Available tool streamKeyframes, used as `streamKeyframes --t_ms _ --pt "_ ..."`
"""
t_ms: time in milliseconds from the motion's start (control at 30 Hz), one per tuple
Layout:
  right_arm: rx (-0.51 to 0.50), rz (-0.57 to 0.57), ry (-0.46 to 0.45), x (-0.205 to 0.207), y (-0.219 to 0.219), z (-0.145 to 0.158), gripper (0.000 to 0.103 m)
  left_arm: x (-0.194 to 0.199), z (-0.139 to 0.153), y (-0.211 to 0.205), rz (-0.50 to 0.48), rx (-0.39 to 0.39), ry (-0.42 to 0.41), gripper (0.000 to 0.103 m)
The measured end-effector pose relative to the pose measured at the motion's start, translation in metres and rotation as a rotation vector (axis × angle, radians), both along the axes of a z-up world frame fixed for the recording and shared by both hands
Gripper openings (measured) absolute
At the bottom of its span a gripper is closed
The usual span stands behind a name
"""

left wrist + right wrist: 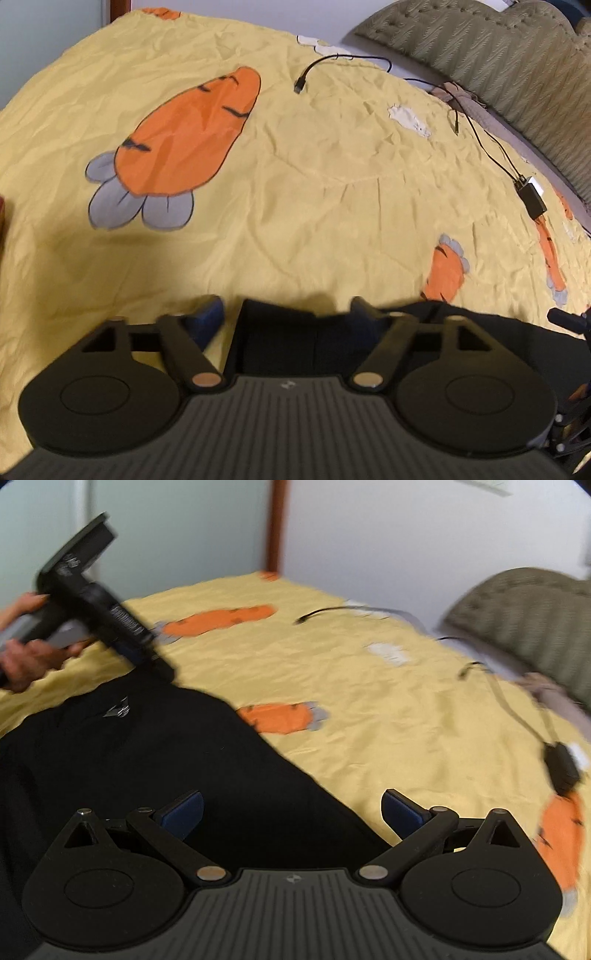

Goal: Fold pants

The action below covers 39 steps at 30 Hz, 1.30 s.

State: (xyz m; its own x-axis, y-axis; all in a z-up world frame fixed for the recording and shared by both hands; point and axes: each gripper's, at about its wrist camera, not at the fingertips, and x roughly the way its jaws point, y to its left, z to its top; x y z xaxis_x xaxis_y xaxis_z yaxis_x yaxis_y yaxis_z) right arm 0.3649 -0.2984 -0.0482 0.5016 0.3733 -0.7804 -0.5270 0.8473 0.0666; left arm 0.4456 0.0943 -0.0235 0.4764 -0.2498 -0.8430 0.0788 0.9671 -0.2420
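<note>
Black pants (155, 760) lie under both grippers on the carrot-print bedsheet (314, 192), their long axis running from the left gripper (288, 314) toward the right gripper (291, 812). Both stand spread; the left straddles a corner edge without pinching (pads apart), the right hovers at the opposite edge.

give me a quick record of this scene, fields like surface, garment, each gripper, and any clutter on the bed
surface: bed with yellow carrot-print sheet
garment: black pants, spread on the sheet's near side
left gripper: open, fingers straddling a pants edge, not pressing it
right gripper: open, above the pants edge, gripping nothing
clutter: black cable and small black adapter lying on the sheet
far side: olive quilted blanket
</note>
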Motion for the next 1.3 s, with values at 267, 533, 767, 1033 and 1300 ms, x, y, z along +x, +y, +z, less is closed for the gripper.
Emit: streamKeyframes --t_ms 267,533,767,1033,1300 --pt "0.132 0.07 0.235 0.051 -0.037 -0.025 0.103 -0.001 -0.001 -0.02 -0.109 0.147 -0.046 0.033" --pt "0.098 0.111 0.259 0.048 -0.036 -0.034 0.015 -0.01 0.004 -0.019 -0.125 0.156 -0.093 0.021" --pt "-0.04 0.075 0.114 0.014 -0.018 -0.018 0.003 -0.022 0.015 -0.015 -0.082 0.155 -0.135 0.012" --pt "-0.126 0.048 -0.057 -0.023 -0.006 0.009 0.003 -0.043 0.03 0.001 -0.06 0.068 -0.144 0.012" --pt "-0.219 0.085 -0.191 -0.089 0.018 0.034 0.003 -0.086 0.055 0.016 -0.018 -0.017 -0.192 0.011"
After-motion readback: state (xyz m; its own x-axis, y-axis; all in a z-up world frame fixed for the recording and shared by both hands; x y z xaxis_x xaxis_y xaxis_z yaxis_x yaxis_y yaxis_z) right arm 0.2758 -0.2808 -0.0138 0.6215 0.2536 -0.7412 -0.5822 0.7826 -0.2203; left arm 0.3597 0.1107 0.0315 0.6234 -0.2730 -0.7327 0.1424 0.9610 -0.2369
